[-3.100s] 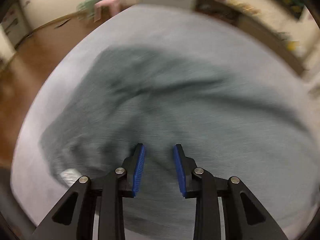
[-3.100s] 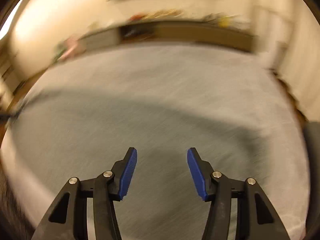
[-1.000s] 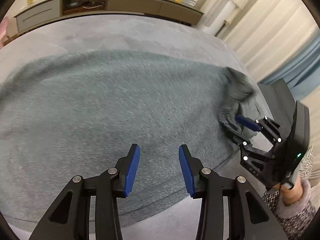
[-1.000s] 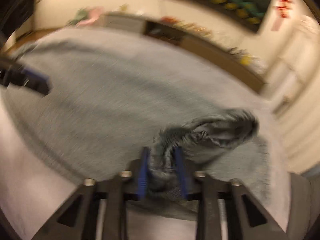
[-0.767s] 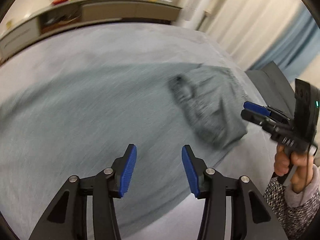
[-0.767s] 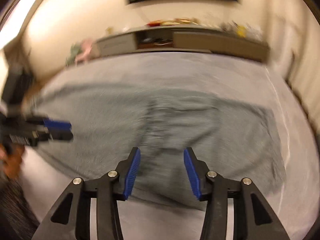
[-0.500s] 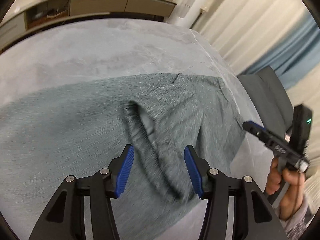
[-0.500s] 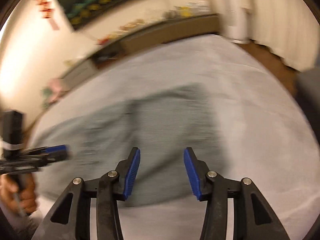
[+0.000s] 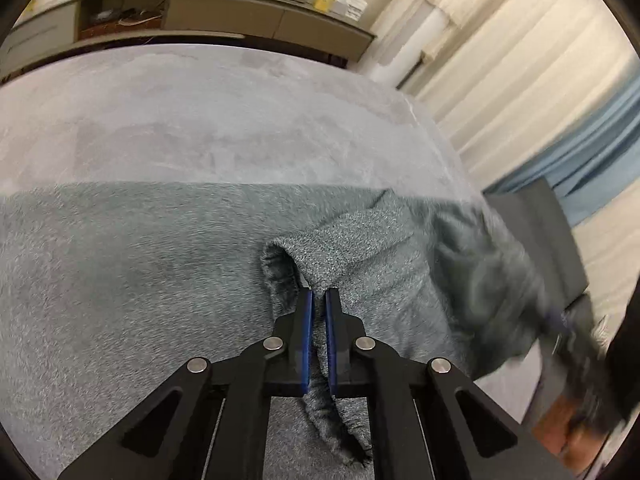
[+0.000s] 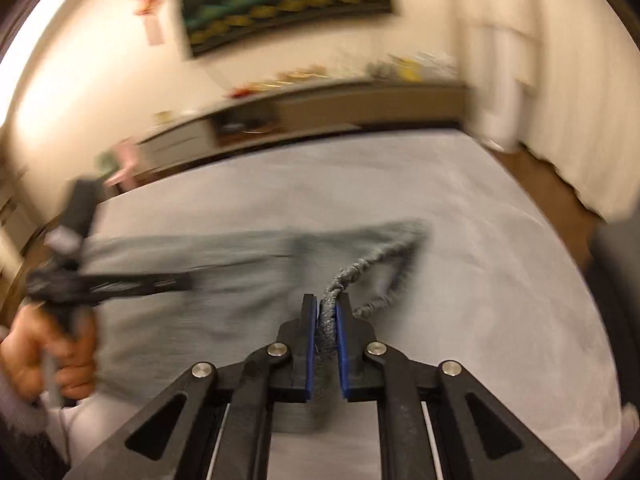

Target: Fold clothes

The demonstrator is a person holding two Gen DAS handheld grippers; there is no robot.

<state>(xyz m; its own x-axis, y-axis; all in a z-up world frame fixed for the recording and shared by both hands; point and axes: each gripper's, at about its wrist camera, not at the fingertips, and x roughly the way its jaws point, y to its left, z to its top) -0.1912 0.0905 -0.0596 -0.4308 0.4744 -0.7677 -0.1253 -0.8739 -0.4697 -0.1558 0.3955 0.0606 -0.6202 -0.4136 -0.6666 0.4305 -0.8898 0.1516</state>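
A grey fuzzy garment (image 9: 140, 264) lies spread on the pale grey bed (image 9: 224, 120). The left gripper (image 9: 317, 312) has its blue pads nearly together, pinching a folded-over edge of the garment near its sleeve opening. The right gripper (image 10: 326, 320) is also closed, clamping a bunched edge of the same garment (image 10: 224, 280) above the bed (image 10: 500, 280). A low cabinet (image 10: 360, 108) stands behind.
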